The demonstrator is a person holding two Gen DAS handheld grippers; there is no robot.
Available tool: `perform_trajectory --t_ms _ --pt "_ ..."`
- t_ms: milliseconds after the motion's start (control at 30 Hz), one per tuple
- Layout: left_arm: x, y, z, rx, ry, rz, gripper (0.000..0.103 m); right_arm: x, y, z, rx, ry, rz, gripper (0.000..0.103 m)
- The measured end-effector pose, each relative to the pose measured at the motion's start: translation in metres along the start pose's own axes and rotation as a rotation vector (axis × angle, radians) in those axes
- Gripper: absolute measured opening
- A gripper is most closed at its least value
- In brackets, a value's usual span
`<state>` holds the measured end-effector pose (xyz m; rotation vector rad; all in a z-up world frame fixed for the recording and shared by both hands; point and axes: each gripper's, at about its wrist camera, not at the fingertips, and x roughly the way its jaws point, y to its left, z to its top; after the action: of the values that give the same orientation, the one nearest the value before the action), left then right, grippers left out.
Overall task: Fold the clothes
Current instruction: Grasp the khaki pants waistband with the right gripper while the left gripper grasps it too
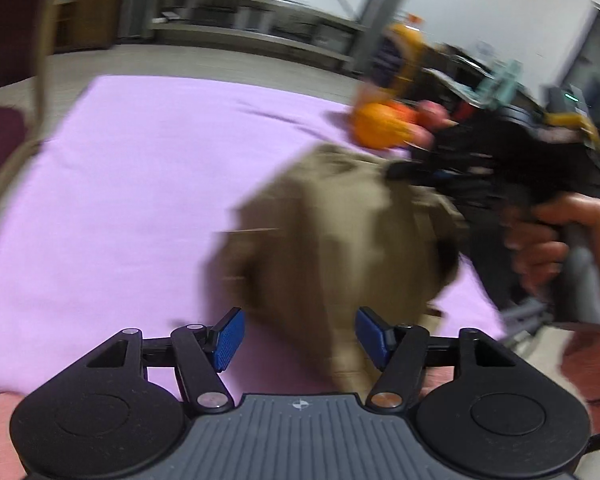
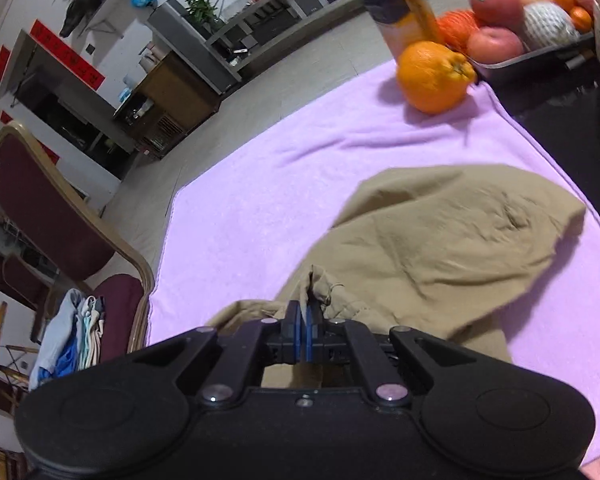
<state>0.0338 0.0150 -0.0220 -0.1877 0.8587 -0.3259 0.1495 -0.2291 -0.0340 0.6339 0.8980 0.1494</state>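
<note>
The tan garment (image 2: 440, 248) lies bunched on the purple cloth (image 2: 260, 208) covering the surface, toward its right edge. The right tongs (image 2: 302, 320) are pinched tight on a fold of it. The left tongs (image 1: 298, 336) stand wide apart, holding nothing, with the garment's near end hanging just ahead between them.

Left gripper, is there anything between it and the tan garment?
Nothing visible. The left gripper is open, and the tan garment lies right ahead on the purple cloth. The right gripper grips it from the far side.
</note>
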Motion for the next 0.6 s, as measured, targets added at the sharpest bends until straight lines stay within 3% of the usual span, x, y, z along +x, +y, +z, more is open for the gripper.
perform_trajectory --t_ms 300,367,400,467,533,600 --pt "0.047 -0.007 0.017 0.027 0.078 0.204 0.054 -0.002 -0.010 -0.003 -0.023 -0.018 0.010 0.004" --pt "0.058 -0.002 0.019 0.020 0.104 0.217 0.037 -0.008 -0.014 -0.004 -0.025 -0.014 0.012 0.005" --pt "0.063 0.000 0.020 0.017 0.115 0.222 0.017 -0.013 -0.016 -0.007 -0.025 -0.011 0.022 0.007" --pt "0.063 0.000 0.017 0.020 0.108 0.218 0.013 -0.026 -0.021 -0.016 -0.025 -0.005 0.060 0.017" --pt "0.062 0.000 0.015 0.024 0.101 0.214 0.011 -0.039 -0.025 -0.034 -0.049 0.013 0.084 0.048" --pt "0.060 0.000 0.014 0.027 0.088 0.203 0.011 -0.046 -0.026 -0.056 -0.091 0.034 0.107 0.051"
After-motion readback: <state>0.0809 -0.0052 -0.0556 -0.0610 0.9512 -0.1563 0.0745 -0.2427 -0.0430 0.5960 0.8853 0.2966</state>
